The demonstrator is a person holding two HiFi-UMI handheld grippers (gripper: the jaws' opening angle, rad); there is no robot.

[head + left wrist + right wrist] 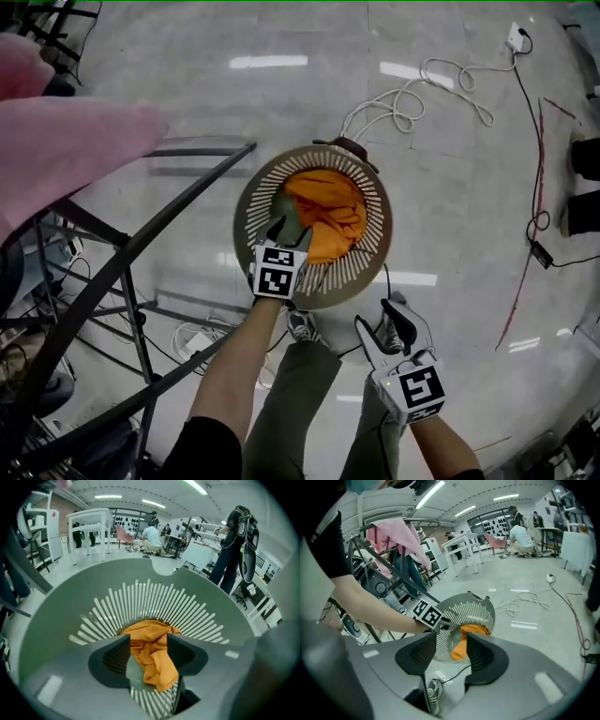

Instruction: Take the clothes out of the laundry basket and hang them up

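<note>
L gripper [284, 225] inside basket [246, 208], jaws apart over orange cloth [330, 214], not clamped; R gripper [379, 319] near basket, jaws apart, empty.

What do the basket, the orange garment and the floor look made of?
Basket: moulded plastic by the look, matte grey, thin uniform slats in the wall.
Orange garment: soft fabric, matte, crumpled folds.
Floor: hard polished stone or coating, unclear which; glossy, mirrors ceiling lights.
</note>
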